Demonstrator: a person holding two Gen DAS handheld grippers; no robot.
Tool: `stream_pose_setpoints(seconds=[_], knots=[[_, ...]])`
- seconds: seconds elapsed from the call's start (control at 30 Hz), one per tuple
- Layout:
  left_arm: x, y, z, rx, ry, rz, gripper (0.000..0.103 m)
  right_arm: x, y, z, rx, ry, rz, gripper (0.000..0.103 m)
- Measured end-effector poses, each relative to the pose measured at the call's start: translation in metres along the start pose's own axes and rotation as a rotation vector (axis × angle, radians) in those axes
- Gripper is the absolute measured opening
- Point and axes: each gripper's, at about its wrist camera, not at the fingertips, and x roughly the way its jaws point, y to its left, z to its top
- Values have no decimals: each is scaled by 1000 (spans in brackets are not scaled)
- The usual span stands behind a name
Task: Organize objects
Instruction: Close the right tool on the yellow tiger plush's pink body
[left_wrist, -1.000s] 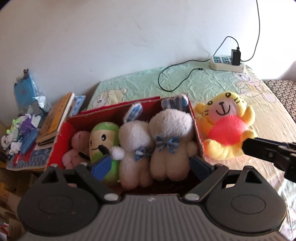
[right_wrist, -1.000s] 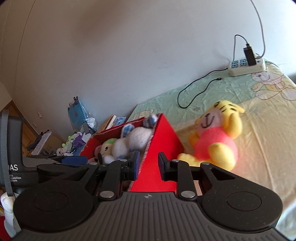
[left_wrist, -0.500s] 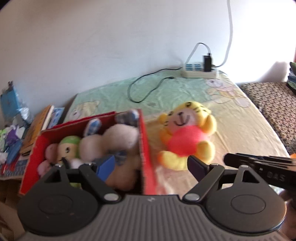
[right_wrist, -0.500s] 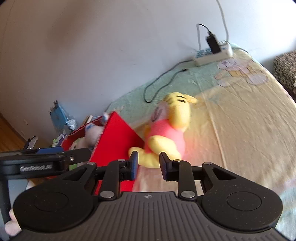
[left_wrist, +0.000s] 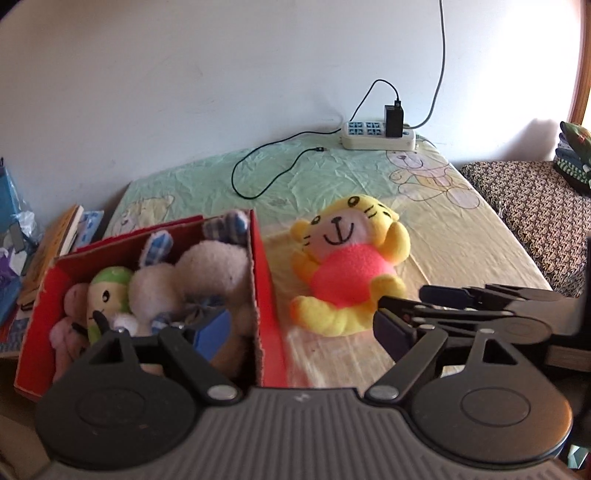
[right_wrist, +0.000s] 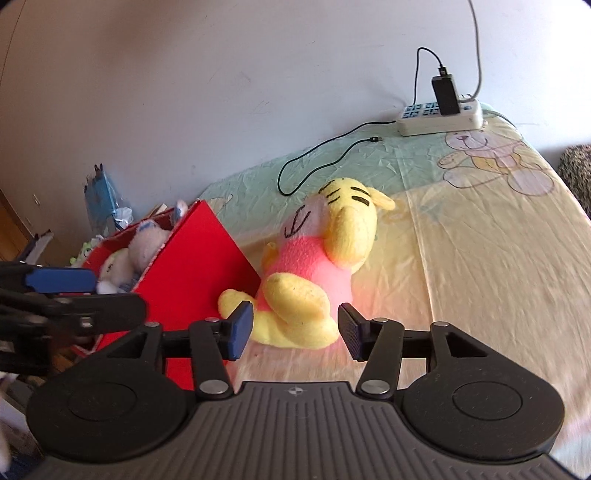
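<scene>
my right gripper (right_wrist: 295, 328): jaws opening, unclamped, the yellow tiger plush (right_wrist: 317, 266) lying just ahead on the bedsheet (right_wrist: 480, 258). my left gripper (left_wrist: 303, 332): spread, empty, straddling the wall of the red box (left_wrist: 264, 295). box packed with plush rabbits (left_wrist: 207, 269); open sheet beyond.

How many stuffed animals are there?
5: four packed in the red box, a pink one, a green one and two white bunnies; the yellow tiger lies on the bed beside it. More may be hidden.

The bed (left_wrist: 461, 236) carries a red box (left_wrist: 267, 295). A tiger plush (left_wrist: 349, 266) lies just beside it; a power strip (left_wrist: 376, 134) sits well beyond.
</scene>
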Motion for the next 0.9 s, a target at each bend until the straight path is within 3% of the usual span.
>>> stream_pose_setpoints(seconds=[0.17, 0.2, 0.23, 0.43, 0.9], knots=[[-2, 2, -2, -5, -12, -44, 86, 17, -4, 3, -9, -12, -29, 52], [-1, 1, -2, -2, -13, -52, 86, 19, -6, 4, 0, -10, -25, 48], [0, 1, -1, 2, -13, -58, 86, 20, -8, 5, 7, -5, -14, 37], [3, -1, 4, 16, -17, -106, 86, 10, -17, 6, 48, 14, 37, 23], [6, -22, 4, 61, -10, -242, 87, -60, -35, -28, 98, 87, 83, 22]])
